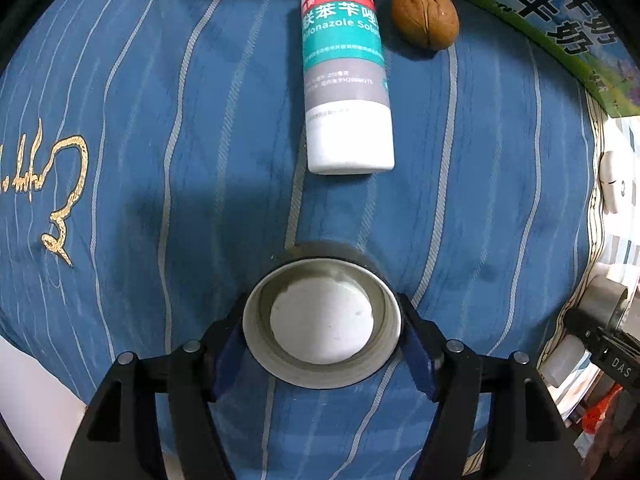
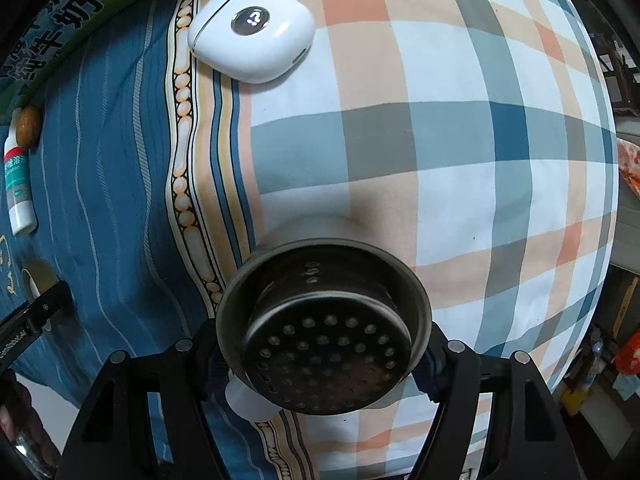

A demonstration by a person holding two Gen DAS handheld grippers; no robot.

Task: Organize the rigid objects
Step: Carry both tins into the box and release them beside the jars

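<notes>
Blue-padded fingers (image 1: 230,354) clamp a lid (image 1: 322,322); bottle (image 1: 346,76) reads "fonazole".

Both fisheye views look steeply down along their gripper fingers, close above the bedding. The left wrist view faces the blue striped fabric (image 1: 160,160); the right wrist view faces the checked plaid fabric (image 2: 460,140). The 2 views share the white labelled plastic bottle (image 1: 346,80) (image 2: 18,188) and brown walnut (image 1: 425,17) (image 2: 29,125).

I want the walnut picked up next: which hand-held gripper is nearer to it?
Left. The left hand-held gripper sits on the blue cloth below the walnut; the right hand-held gripper is over the plaid cloth, farther off.
</notes>
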